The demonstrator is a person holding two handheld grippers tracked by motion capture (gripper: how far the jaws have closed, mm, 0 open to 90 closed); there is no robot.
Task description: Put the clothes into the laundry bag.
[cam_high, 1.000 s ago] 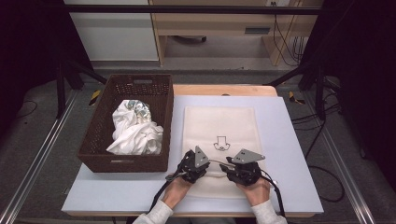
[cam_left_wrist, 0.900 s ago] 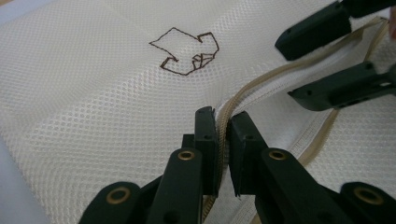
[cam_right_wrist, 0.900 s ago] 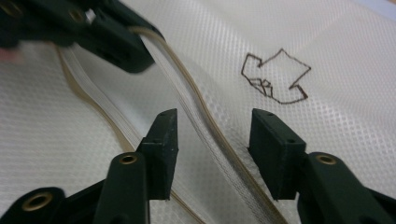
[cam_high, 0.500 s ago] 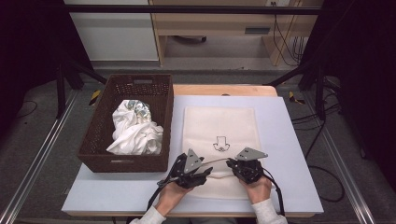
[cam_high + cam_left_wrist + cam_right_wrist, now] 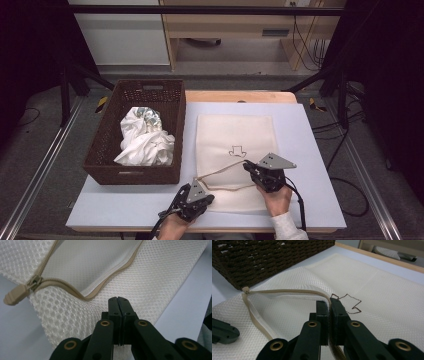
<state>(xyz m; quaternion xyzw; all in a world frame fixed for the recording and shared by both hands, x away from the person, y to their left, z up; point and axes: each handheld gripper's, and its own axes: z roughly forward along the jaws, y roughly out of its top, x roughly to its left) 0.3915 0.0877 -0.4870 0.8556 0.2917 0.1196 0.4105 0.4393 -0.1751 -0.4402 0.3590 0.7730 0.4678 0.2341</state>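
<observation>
Mesh bag: a cream laundry bag (image 5: 235,150) of fine net lies flat on the pale table (image 5: 310,130), just right of the basket, with its zipped mouth at the near end.
Zip: the beige zip edge (image 5: 222,172) is lifted into a loop and the mouth gapes; its pull (image 5: 15,295) lies at the bag's corner.
Emblem: a small brown outline (image 5: 236,150) is stitched mid-bag.
Right tongs: the right gripper (image 5: 248,166) has its jaws pinched on the upper zip edge and holds it off the table.
Left tongs: the left gripper (image 5: 210,199) sits at the bag's near left corner; its jaws have just snapped together and meet flush over the mesh, and I see nothing caught between them.
Basket: a dark brown wicker basket (image 5: 107,145) holds crumpled white cloth (image 5: 145,142).
Hands: both come in from the near edge.
</observation>
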